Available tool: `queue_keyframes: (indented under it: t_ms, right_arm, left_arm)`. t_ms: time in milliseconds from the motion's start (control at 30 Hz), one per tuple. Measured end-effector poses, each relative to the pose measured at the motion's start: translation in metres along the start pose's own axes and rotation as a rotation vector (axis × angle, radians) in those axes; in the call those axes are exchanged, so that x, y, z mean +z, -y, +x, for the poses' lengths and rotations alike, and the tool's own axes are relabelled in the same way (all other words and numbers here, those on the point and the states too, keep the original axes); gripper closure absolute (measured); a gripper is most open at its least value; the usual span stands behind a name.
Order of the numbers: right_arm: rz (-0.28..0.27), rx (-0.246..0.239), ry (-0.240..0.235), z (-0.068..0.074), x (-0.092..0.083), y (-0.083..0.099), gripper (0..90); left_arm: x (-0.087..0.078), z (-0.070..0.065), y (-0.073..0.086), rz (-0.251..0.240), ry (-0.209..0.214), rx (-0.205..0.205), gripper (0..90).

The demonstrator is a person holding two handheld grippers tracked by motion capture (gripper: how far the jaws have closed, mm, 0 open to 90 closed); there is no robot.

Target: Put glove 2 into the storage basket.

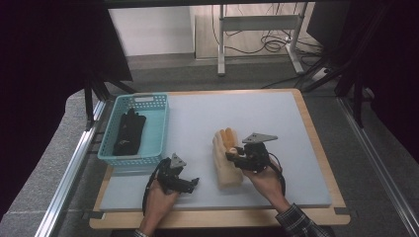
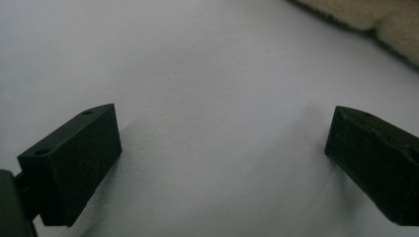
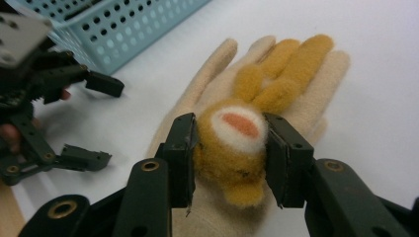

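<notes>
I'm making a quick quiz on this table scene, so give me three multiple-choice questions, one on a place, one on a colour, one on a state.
1. Where does the black glove lie?
A. in the basket
B. on the cream glove
C. on the floor

2. What colour is the basket?
A. red
B. turquoise
C. white

3. What is the right claw doing?
A. hanging open over the basket
B. gripping the black glove
C. clamped on the yellow glove

Answers: 1 A, the high view shows it inside the basket. 2 B, its perforated walls are turquoise. 3 C, the right gripper view shows both jaws pressing the yellow glove's sides.
</notes>
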State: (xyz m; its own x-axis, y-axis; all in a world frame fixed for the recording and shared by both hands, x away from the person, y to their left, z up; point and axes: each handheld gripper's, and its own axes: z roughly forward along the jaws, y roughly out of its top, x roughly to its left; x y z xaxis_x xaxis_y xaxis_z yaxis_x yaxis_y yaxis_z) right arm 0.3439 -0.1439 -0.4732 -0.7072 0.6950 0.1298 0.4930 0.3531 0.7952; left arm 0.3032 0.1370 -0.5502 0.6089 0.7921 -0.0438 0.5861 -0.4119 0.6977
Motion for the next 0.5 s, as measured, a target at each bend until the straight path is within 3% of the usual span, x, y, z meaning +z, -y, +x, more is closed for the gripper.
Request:
queue_keyframes:
  t_ms: [233,400,500]
  right_arm:
    - [0.023,0.022,0.028,0.002,0.014,0.013,56.1]
    - [0.042,0.016,0.034,0.000,0.026,0.023,46.6]
    - [0.049,-0.014,0.024,-0.001,0.021,0.021,40.1]
  left_arm:
    - [0.000,0.000,0.000,0.002,0.001,0.003,0.9]
    - [0.000,0.000,0.000,0.002,0.001,0.001,0.9]
    - [0.000,0.000,0.000,0.002,0.002,0.001,0.9]
